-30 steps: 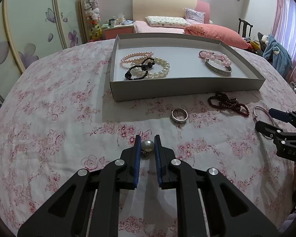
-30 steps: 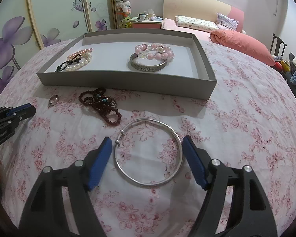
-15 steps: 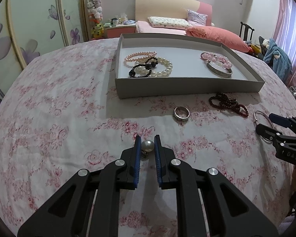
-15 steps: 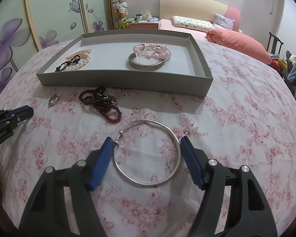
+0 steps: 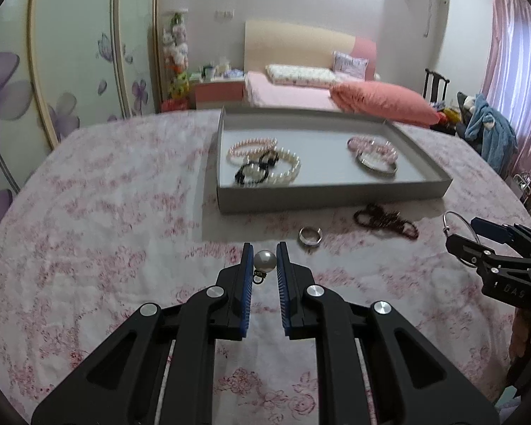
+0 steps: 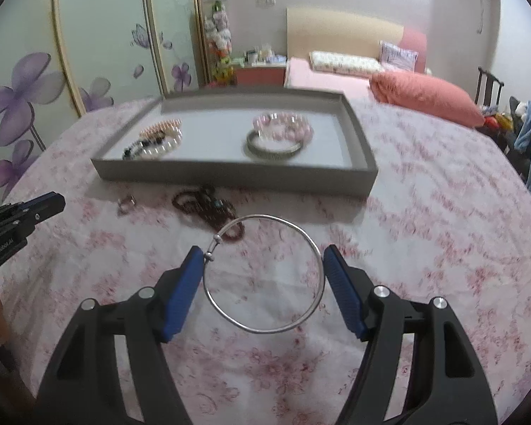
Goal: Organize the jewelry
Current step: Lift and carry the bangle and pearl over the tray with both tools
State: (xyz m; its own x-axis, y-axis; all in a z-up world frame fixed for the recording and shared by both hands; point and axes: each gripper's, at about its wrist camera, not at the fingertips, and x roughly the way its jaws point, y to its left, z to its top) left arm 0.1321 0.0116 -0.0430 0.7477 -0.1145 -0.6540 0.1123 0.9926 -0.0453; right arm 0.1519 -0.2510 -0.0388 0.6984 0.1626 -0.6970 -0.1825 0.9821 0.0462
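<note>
The left gripper (image 5: 264, 261) is pinched narrowly on a pearl (image 5: 264, 260), its blue pads pressed to either side, a small metal loop hanging under it. The right gripper (image 6: 263, 265) is spread wide, clamped across a thin silver bangle (image 6: 264, 273) that touches both pads and sits tilted above the flowered cloth (image 6: 424, 219).

From the left camera, a silver ring (image 5: 310, 236) lies at one o'clock of the pearl and a dark bead string (image 5: 386, 220) further toward two o'clock; the bangle shows only as a sliver at three o'clock. The right camera shows the whole bangle but never the pearl, only the left gripper's side at nine o'clock.

Beyond, at twelve o'clock, the grey tray (image 6: 237, 174) holds pearl bracelets (image 5: 265, 161) on its left side and pink beads with a metal bangle (image 6: 276, 138) toward its right, all blurred. The bed (image 5: 293, 88) is behind.
</note>
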